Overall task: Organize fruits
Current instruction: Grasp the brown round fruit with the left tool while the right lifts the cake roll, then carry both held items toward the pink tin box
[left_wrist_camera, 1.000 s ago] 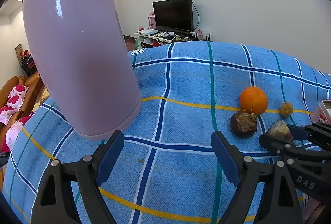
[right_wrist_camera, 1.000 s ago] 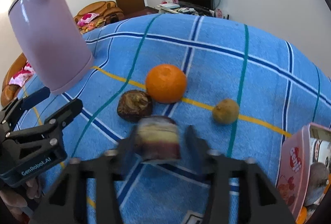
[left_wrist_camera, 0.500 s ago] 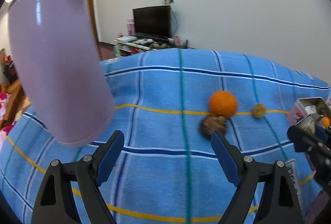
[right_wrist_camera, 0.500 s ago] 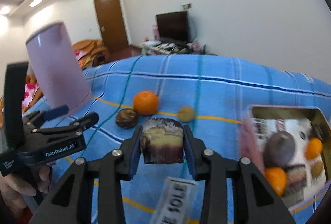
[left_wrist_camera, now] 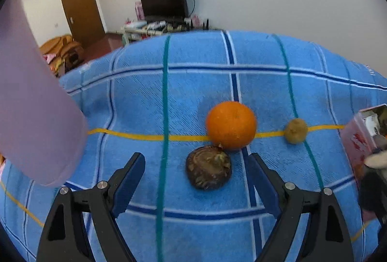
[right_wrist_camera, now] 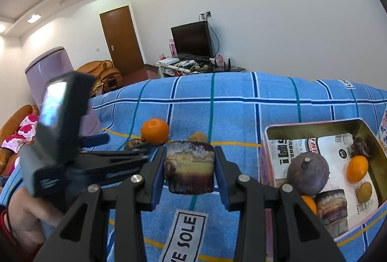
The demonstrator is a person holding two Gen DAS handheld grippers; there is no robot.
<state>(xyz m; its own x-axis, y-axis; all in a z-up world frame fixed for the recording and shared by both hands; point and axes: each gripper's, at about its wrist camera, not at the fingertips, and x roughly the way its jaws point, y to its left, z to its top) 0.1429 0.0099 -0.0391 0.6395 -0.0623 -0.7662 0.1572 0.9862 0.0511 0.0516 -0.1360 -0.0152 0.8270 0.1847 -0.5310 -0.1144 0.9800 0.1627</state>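
Right hand-held gripper (right_wrist_camera: 189, 171) clamped on a cut fruit chunk (right_wrist_camera: 189, 166), dark rind, pale yellow flesh; chunk held clear above the blue plaid cloth (right_wrist_camera: 241, 112), just left of the pink tin (right_wrist_camera: 262, 160). Inside tin: purple round fruit (right_wrist_camera: 307, 172), small orange (right_wrist_camera: 357, 168), another cut chunk (right_wrist_camera: 332, 207), yellow-green fruit (right_wrist_camera: 364, 191). Left hand-held gripper (left_wrist_camera: 198, 175) spread wide, empty, dark brown fruit (left_wrist_camera: 208, 167) lying on cloth between its fingertips, untouched. Orange (left_wrist_camera: 231, 125) touching brown fruit on far side; small yellowish fruit (left_wrist_camera: 295, 130) further right, apart. Lilac kettle (left_wrist_camera: 31, 104) at left.
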